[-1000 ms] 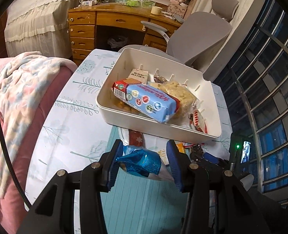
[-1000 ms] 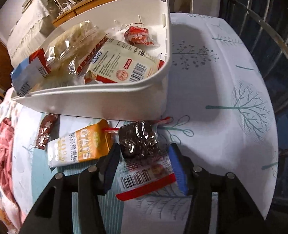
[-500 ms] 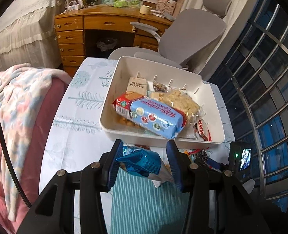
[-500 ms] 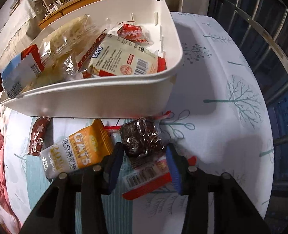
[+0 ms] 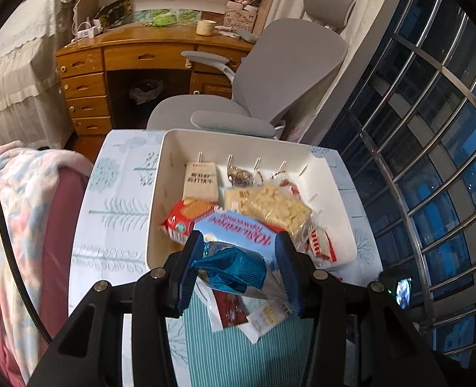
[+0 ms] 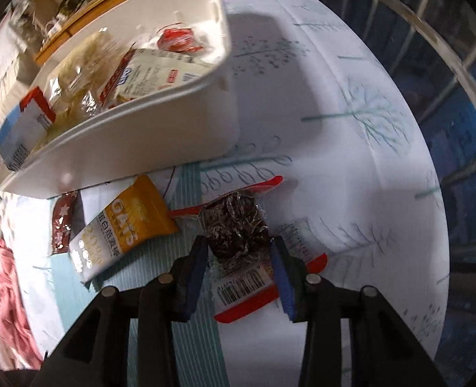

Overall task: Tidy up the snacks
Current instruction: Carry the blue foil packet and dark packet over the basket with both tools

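Note:
My left gripper is shut on a blue foil snack packet and holds it in the air over the near rim of the white bin. The bin holds several snacks, among them a light blue box and a clear bag of pale puffs. In the right wrist view, my right gripper points down at the table. Its pads press both sides of a dark brownie packet with red edges. The packet lies just in front of the bin.
An orange oats packet and a dark red stick packet lie on the tree-print cloth left of the brownie. A grey chair stands behind the bin, a wooden desk beyond it. A pink blanket lies left, window bars right.
My left gripper has carried the blue packet forward and up, from the table to over the bin's near rim. The right jaws have closed in on the brownie packet and the wrist has rolled.

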{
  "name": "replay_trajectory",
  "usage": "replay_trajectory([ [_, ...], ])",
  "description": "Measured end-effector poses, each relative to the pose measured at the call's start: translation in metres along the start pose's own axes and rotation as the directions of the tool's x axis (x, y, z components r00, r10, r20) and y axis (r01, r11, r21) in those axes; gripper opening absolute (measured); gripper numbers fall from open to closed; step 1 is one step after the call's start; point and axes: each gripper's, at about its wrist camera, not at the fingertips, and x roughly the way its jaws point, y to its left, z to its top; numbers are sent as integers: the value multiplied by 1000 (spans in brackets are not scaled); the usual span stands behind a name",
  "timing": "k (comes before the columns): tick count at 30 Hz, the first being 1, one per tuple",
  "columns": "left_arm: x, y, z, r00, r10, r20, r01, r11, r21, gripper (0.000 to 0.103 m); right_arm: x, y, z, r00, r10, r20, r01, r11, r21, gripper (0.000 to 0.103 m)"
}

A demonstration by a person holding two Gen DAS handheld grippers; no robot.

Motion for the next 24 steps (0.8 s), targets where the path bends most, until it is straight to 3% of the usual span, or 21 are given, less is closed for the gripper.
replay_trajectory([
  [8,14,8,22,1000,-22,7,22,1000,10,45,-36,-29,3,996,-44,75,38,996,76,40],
  [16,28,12,37,1000,-28,15,28,1000,6,45,-87,-39,39,967,-118,226,103,992,76,40],
  [24,38,13,42,999,-33,6,33,999,-7,45,-118,-13,66,937,-45,346,52,999,-9,40],
])
